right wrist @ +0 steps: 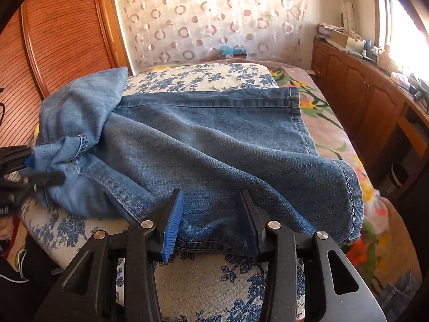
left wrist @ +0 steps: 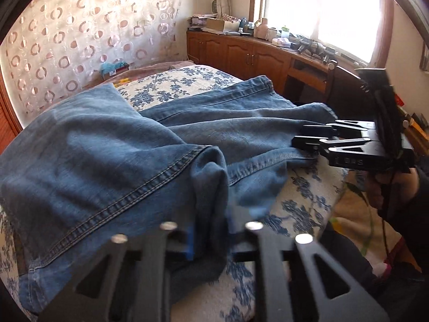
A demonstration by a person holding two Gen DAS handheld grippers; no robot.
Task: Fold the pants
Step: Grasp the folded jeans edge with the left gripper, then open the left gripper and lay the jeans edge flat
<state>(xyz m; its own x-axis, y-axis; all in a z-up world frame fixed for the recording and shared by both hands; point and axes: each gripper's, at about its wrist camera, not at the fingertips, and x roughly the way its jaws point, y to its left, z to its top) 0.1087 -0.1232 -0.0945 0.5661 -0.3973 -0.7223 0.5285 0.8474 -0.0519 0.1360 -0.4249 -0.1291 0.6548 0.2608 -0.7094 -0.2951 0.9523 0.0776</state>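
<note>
Two grippers tilted downward: left gripper [left wrist: 209, 241] clamped on jeans [right wrist: 214, 139], right gripper [right wrist: 211, 222] half-open astride hem.

Daylight pouring in through window [left wrist: 321, 13], blowing out to pure white glare in both views. Room staying bright, warm. Soft shadows lying in folds of jeans [left wrist: 107, 147]. Fisheye bending walls, dark vignette curving round corners. Left gripper [left wrist: 209, 238] showing blurred close to lens; right-wrist view sharper.
</note>
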